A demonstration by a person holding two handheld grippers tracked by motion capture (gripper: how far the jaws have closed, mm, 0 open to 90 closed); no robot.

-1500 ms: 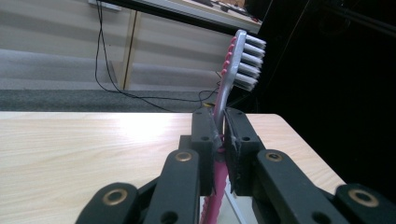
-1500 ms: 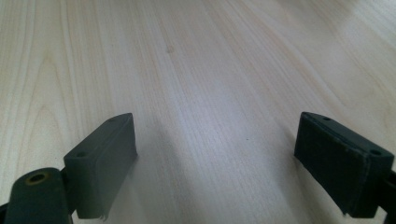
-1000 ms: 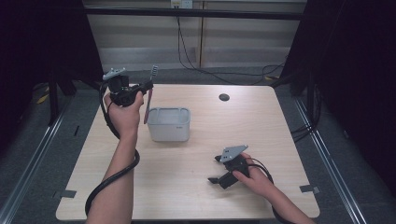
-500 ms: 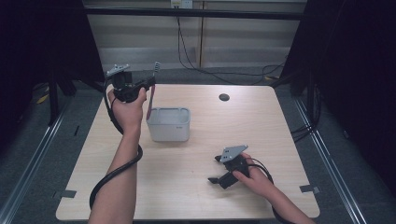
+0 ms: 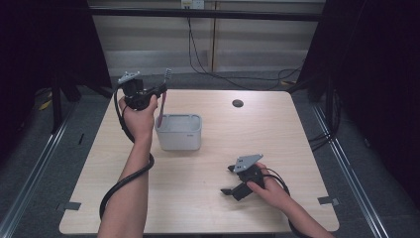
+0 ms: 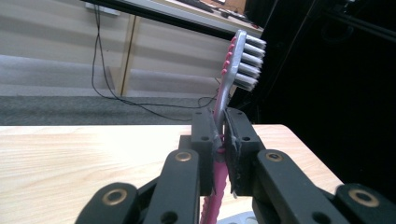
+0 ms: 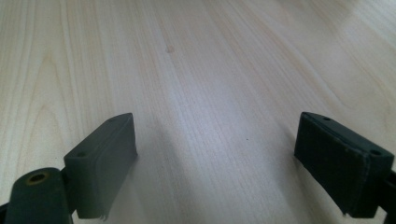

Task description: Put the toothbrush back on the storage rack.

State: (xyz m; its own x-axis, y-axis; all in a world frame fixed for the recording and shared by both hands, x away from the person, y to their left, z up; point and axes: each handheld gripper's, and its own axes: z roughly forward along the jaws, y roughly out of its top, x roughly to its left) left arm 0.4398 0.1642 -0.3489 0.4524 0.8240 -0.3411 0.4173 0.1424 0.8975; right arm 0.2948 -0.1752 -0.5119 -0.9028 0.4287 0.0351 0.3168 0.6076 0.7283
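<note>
A pink and grey toothbrush (image 5: 164, 96) stands nearly upright, bristle head on top, above the left rim of a grey rectangular container (image 5: 179, 132). My left gripper (image 5: 157, 92) is shut on its handle, held up over the table's back left. In the left gripper view the two black pads clamp the toothbrush (image 6: 232, 79) just below its white bristles, and the left gripper (image 6: 222, 151) points level toward the far wall. My right gripper (image 5: 229, 179) rests low on the wooden table (image 5: 277, 134) at the front right. Its jaws stand wide apart with bare wood between them, and the right gripper (image 7: 217, 163) holds nothing.
A small dark round hole (image 5: 237, 103) sits in the tabletop near the back edge. Black cables trail from both grippers, and more lie on the floor behind the table. Metal rails run along the table's left and right sides.
My left gripper has carried the toothbrush to the right and a little lower, from beyond the container's left side to above its left rim. The right gripper has not moved.
</note>
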